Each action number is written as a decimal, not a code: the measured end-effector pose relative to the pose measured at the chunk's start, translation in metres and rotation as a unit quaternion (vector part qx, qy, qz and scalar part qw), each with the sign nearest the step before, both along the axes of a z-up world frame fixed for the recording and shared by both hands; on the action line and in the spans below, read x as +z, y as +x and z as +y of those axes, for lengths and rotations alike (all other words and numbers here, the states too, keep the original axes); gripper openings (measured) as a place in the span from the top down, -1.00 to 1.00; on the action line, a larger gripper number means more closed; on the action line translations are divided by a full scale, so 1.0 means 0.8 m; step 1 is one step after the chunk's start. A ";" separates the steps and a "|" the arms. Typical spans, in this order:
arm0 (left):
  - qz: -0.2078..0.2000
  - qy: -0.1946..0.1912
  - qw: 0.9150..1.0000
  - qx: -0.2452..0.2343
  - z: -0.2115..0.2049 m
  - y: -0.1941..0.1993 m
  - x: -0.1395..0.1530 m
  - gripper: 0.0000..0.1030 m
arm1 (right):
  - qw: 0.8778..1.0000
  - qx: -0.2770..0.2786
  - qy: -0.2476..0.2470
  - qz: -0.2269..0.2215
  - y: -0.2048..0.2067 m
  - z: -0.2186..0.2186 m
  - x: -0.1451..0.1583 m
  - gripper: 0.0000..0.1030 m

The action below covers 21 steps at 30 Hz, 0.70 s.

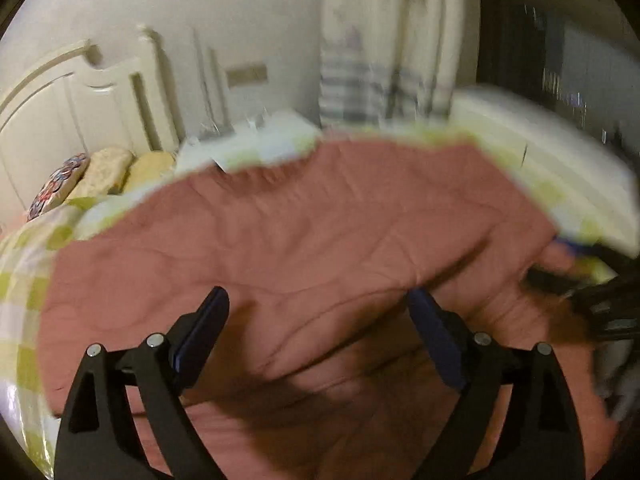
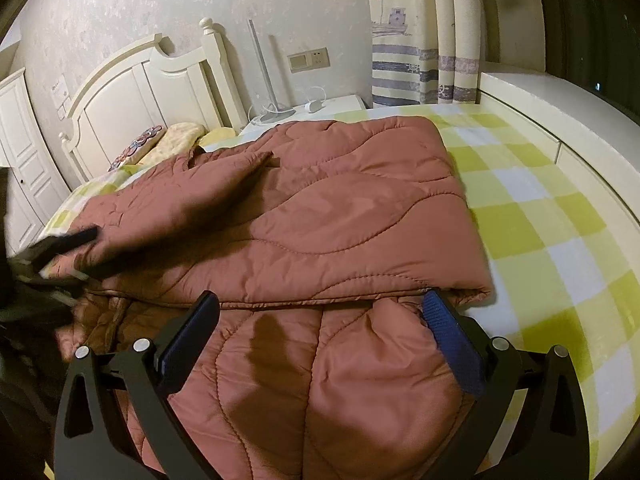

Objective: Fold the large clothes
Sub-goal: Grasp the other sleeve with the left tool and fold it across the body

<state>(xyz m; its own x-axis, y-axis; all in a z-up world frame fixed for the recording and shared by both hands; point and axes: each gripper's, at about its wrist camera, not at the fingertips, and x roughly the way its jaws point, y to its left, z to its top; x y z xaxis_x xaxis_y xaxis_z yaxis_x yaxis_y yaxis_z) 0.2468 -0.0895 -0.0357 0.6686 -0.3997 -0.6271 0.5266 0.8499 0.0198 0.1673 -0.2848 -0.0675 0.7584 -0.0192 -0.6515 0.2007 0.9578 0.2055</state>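
A rust-pink quilted jacket [image 2: 340, 200] lies folded over on the bed, its upper layer ending in a straight hem just ahead of my right gripper [image 2: 322, 296]. That gripper hovers low over the jacket's near part with its jaws wide apart, and cloth bulges up between the fingers without being pinched. In the blurred left wrist view the jacket [image 1: 304, 220] fills the middle. My left gripper [image 1: 316, 294] is open above it, with nothing between its blue pads. The left gripper [image 2: 60, 242] also shows as a dark blur at the jacket's left edge.
The bed has a green-and-white checked sheet [image 2: 540, 220]. A white headboard [image 2: 132, 92] and pillows [image 2: 176, 138] are at the far left. A nightstand [image 2: 320, 106] with a lamp and cable stands behind. A white window ledge [image 2: 560, 112] runs along the right.
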 end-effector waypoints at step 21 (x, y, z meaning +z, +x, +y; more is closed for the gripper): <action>0.067 -0.067 0.970 0.222 0.211 0.128 0.038 -0.96 | 1.000 -0.005 -0.009 0.008 0.002 0.001 -0.002 -0.90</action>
<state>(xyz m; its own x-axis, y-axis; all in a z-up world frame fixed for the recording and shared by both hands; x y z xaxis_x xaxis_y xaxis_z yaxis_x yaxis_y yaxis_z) 0.3496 0.0796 -0.0053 0.7102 -0.1743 -0.6821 0.0980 0.9839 -0.1495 0.1691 -0.2842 -0.0688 0.7480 -0.0388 -0.6626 0.2130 0.9595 0.1842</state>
